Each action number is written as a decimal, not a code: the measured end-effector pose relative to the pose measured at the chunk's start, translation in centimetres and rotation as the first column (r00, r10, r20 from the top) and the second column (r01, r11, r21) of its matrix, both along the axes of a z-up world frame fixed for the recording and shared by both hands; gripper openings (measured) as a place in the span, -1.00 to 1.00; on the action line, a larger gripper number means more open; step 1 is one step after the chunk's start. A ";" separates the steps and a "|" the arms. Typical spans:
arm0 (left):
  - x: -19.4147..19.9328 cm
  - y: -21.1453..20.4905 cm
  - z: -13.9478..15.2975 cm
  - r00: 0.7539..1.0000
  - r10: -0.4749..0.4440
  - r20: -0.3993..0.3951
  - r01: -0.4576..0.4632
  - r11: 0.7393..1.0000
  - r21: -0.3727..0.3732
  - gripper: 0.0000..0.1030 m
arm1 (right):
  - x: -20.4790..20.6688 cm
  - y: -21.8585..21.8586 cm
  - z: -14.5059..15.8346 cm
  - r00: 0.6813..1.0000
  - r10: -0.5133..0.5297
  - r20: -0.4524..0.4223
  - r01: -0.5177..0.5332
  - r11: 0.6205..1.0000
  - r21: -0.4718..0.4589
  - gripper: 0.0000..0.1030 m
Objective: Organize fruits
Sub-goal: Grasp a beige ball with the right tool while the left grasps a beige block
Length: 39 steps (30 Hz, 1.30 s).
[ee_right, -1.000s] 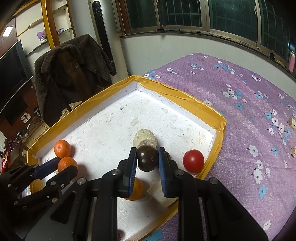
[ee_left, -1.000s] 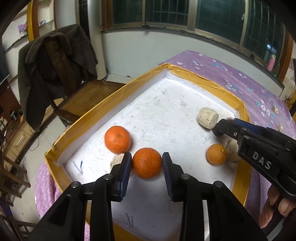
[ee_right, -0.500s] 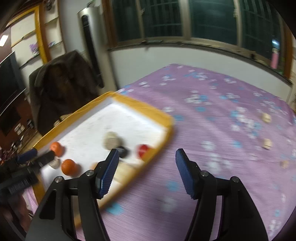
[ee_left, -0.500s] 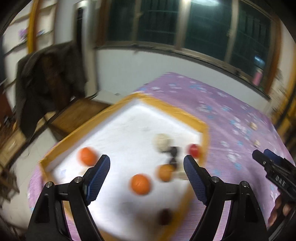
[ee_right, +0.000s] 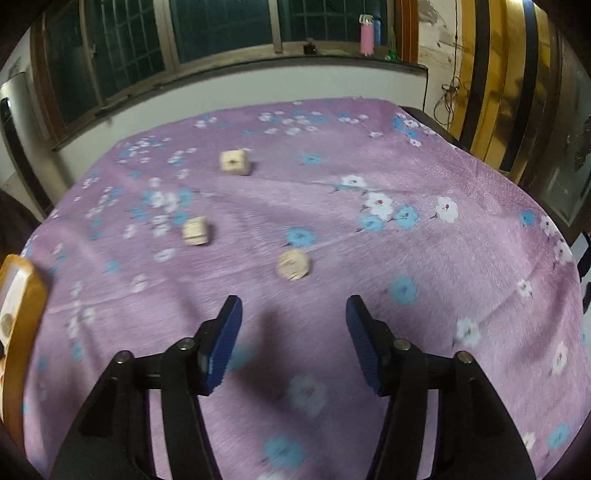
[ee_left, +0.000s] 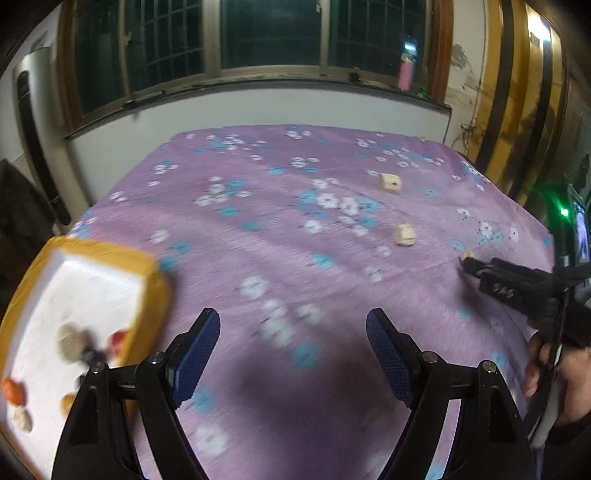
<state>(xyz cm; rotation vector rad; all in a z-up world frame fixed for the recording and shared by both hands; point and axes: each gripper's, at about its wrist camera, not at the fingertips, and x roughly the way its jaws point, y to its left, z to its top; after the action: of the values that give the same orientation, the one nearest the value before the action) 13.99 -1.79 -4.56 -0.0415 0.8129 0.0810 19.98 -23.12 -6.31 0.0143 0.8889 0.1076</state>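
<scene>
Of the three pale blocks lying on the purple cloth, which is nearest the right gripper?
The rounded block, just ahead of the right gripper and its open jaws. The other two blocks lie farther off to the left.

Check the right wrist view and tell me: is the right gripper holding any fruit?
No, the right gripper is open and empty above the purple floral cloth.

Dark barred windows (ee_left: pixel 273 33) in wooden frames across back wall, night outside. White wall (ee_left: pixel 258 110) below sill. Pink bottle (ee_right: pixel 366 35) on sill, blue one just beside it. Purple flowered cloth (ee_right: pixel 369 258) over table. Yellow-and-dark striped panel (ee_right: pixel 491 74) at right. Tall grey unit (ee_left: pixel 33 129) at left. Small green light (ee_left: pixel 564 212) far right.
</scene>
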 end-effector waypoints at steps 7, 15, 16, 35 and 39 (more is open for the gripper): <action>6.2 -4.9 -1.4 0.997 -0.082 0.000 0.082 0.997 0.011 0.58 | 4.2 1.3 -1.9 0.999 0.017 -0.048 -0.019 0.998 -0.052 -0.55; 10.8 -8.8 -3.2 0.996 -0.083 -0.019 0.083 0.997 0.007 0.33 | 2.1 -1.6 -0.8 1.000 -0.006 -0.007 0.006 1.000 0.008 -0.55; 11.3 -9.2 -3.5 0.997 -0.078 -0.020 0.079 0.997 0.027 0.20 | 1.9 -2.0 -0.6 1.000 -0.009 -0.001 0.009 1.000 0.024 -0.55; 4.4 -5.6 -1.3 0.999 -0.022 -0.039 0.025 0.996 0.083 -0.67 | 1.2 -0.9 0.2 0.998 0.049 0.030 -0.051 0.997 0.051 -0.55; 1.4 -3.9 -0.8 0.999 0.008 -0.032 -0.005 0.996 0.084 -0.67 | -0.4 0.6 0.8 0.996 0.084 0.029 -0.085 0.996 0.036 -0.54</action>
<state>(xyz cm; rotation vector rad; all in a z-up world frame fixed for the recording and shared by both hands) 15.38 -5.66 -5.31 0.0364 0.8408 0.1218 19.61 -22.49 -5.53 0.0097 0.8603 0.2028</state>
